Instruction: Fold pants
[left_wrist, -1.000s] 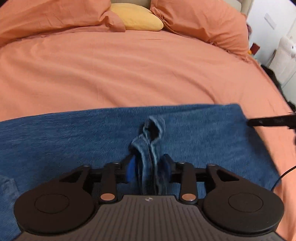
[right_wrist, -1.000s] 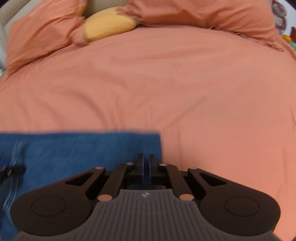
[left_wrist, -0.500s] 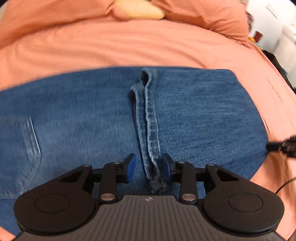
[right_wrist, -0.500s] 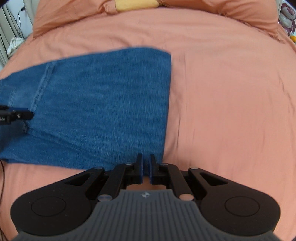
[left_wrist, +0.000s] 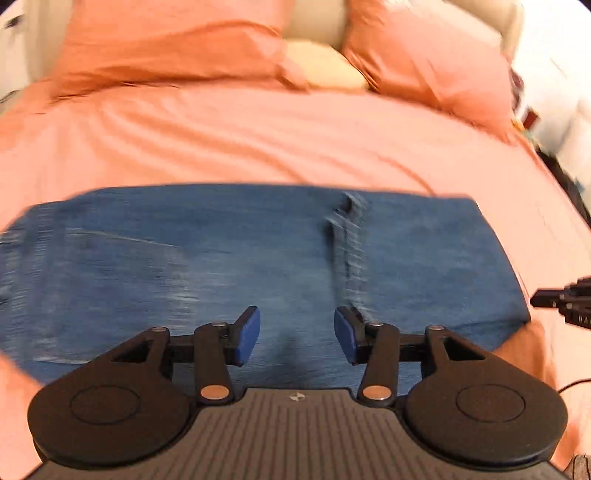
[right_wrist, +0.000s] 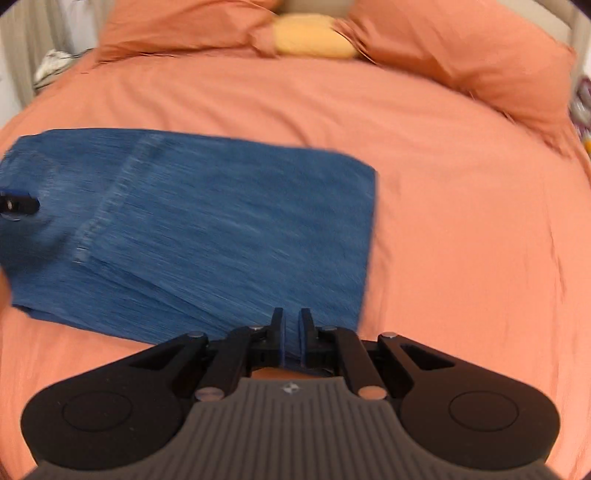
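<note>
Blue denim pants (left_wrist: 258, 266) lie folded flat on the orange bed cover, also in the right wrist view (right_wrist: 207, 236). My left gripper (left_wrist: 297, 338) is open over the pants' near edge, with the hem seam (left_wrist: 347, 251) just beyond its right pad. It holds nothing. My right gripper (right_wrist: 291, 339) has its jaws nearly together at the pants' near right corner, and blue cloth shows in the narrow gap. The right gripper's tip (left_wrist: 554, 299) shows at the right edge of the left wrist view. The left gripper's tip (right_wrist: 18, 205) shows at the left edge of the right wrist view.
The orange bed cover (right_wrist: 461, 221) stretches to the far side and right. Two orange pillows (left_wrist: 177, 40) and a yellow pillow (right_wrist: 314, 37) lie at the head of the bed. Room clutter sits beyond the bed's right edge (left_wrist: 569, 177).
My left gripper opened and let go of the hem seam, which now lies flat on the pants. Both grippers drew back toward the near edge. The right jaws stayed nearly together.
</note>
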